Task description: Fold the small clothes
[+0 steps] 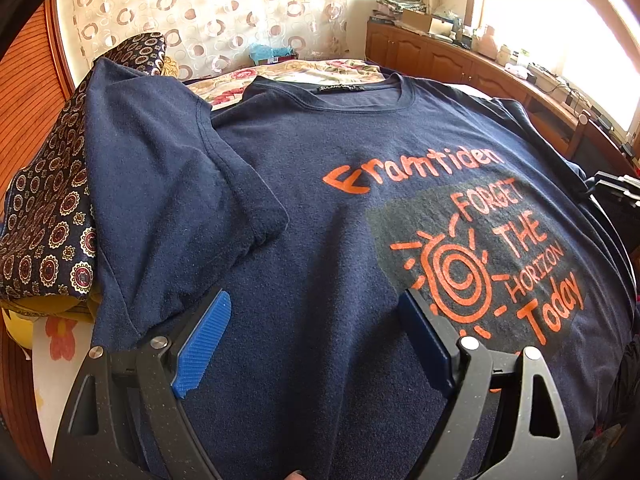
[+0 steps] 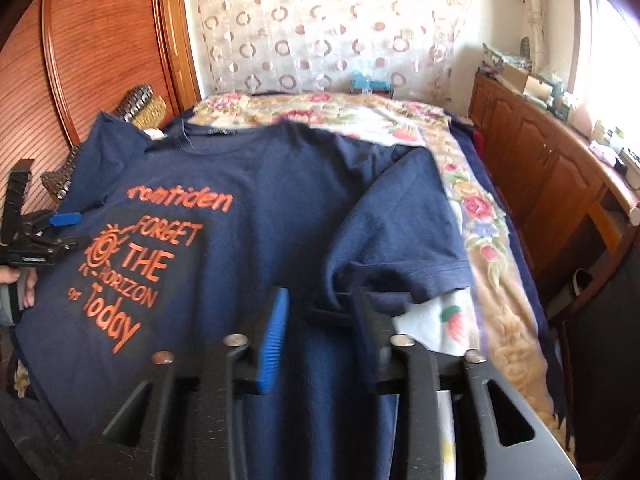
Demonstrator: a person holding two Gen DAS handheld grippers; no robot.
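The left tongs [image 1: 316,316] hang released over the navy shirt [image 1: 320,184] at the frame's bottom. The right tongs [image 2: 320,312] are partly closed around a bunched fold of fabric below the sleeve [image 2: 400,220]; whether they pinch it cannot be told.

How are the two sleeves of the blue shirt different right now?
The left sleeve is folded inward and lies flat on the shirt's front; the right sleeve still points out toward the flowery bedspread. The left sleeve has no claw on it, since the left claw is open over the shirt's body. The right claw has bunched cloth under the right sleeve between its fingers. Both are short and navy.
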